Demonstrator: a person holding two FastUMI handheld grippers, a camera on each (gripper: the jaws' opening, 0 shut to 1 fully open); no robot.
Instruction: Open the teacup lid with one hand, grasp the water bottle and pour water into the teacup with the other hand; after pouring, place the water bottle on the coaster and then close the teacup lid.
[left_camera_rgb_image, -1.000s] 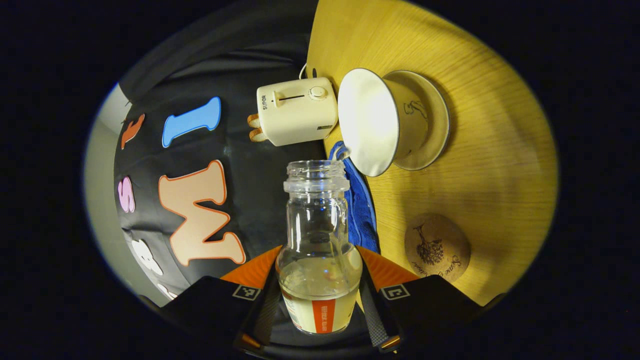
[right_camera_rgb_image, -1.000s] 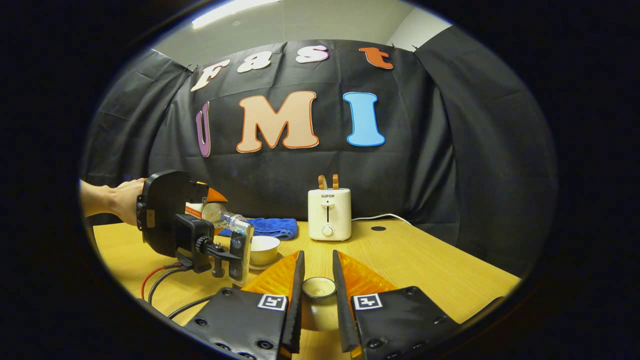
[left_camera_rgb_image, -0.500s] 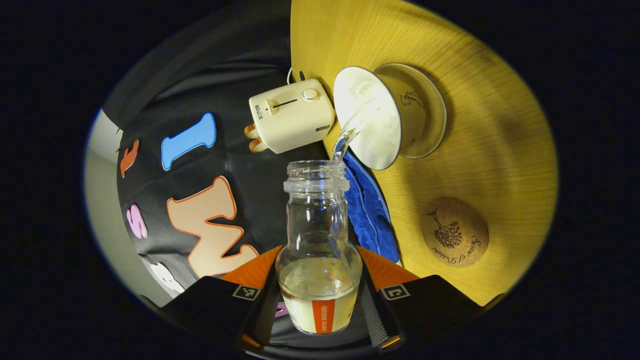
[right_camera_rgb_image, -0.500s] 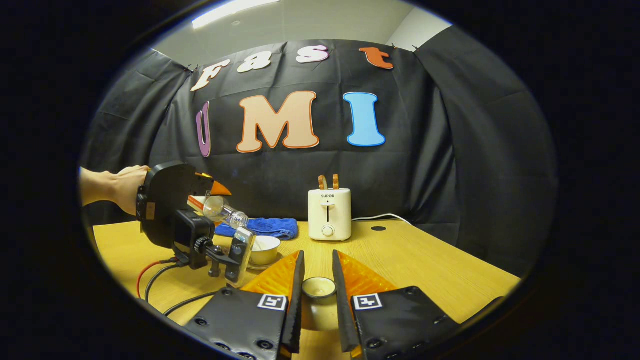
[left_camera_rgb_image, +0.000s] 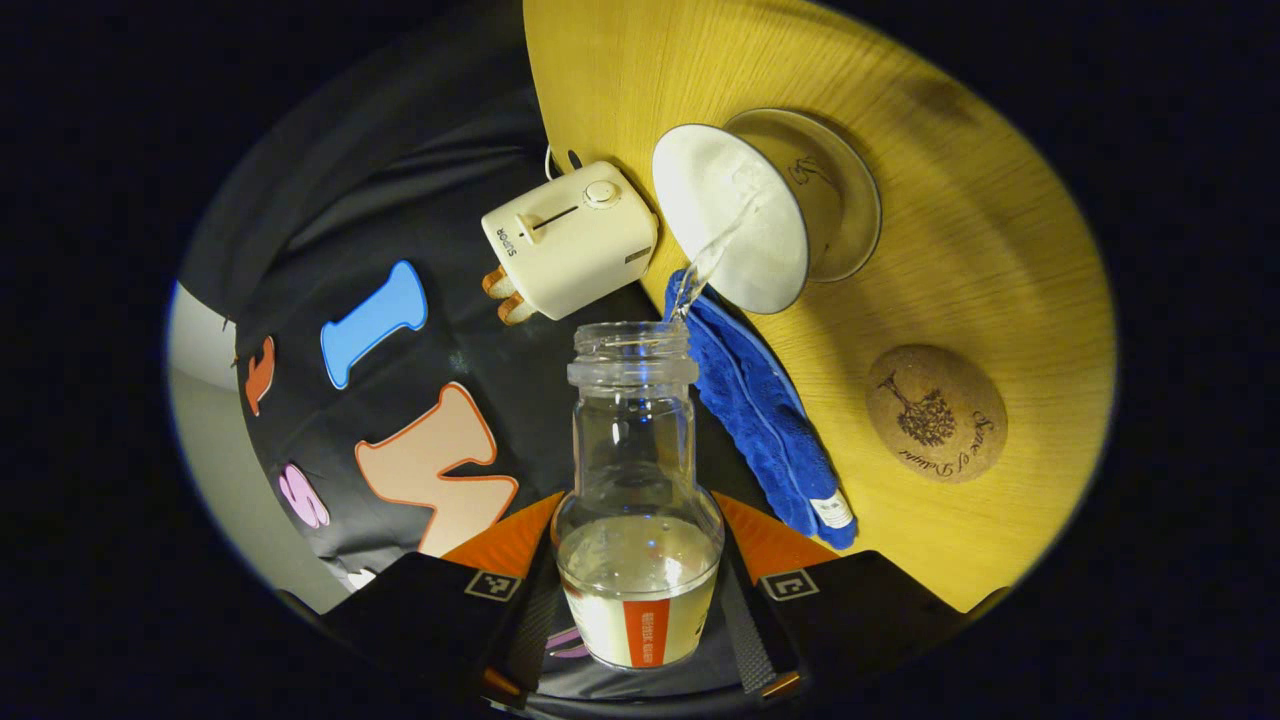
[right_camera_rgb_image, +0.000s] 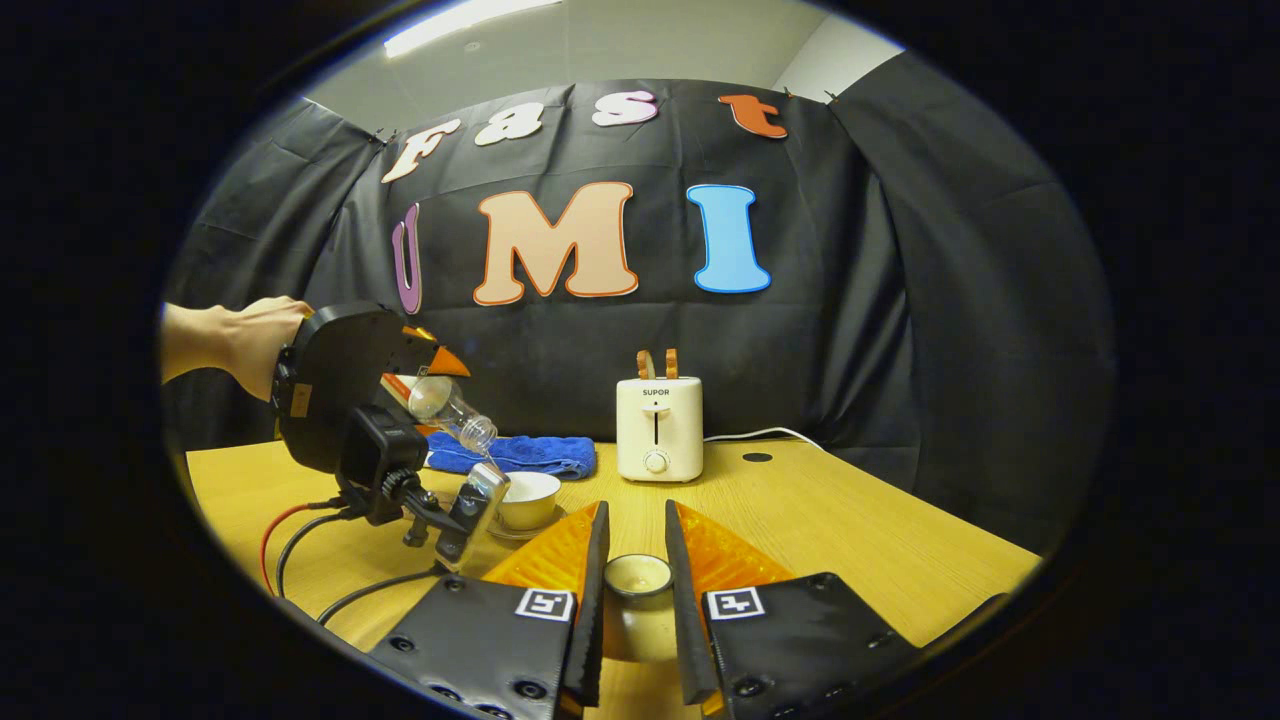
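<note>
- Wooden surface (right_camera_rgb_image: 850, 520) carries everything, with the teacup (left_camera_rgb_image: 735, 225) as the landmark; it stands lidless on its saucer (left_camera_rgb_image: 845, 200).
- Left gripper (left_camera_rgb_image: 638, 590) has its fingers closed on the lower body of the water bottle (left_camera_rgb_image: 637, 480), both pressing its sides; the bottle is tipped with its open mouth just above the teacup.
- A thin stream of water (left_camera_rgb_image: 712, 262) runs from the bottle mouth into the teacup.
- Right gripper (right_camera_rgb_image: 636, 610) has its fingers closed around the teacup lid (right_camera_rgb_image: 638, 590), held well in front of the teacup, seen in the right gripper view.
- Coaster (left_camera_rgb_image: 936, 413) lies bare near the teacup.
- Blue cloth (left_camera_rgb_image: 760, 410) lies just beside the teacup; a toaster (left_camera_rgb_image: 565, 238) stands near it.
- A hand (right_camera_rgb_image: 255, 340) holds the left gripper.
</note>
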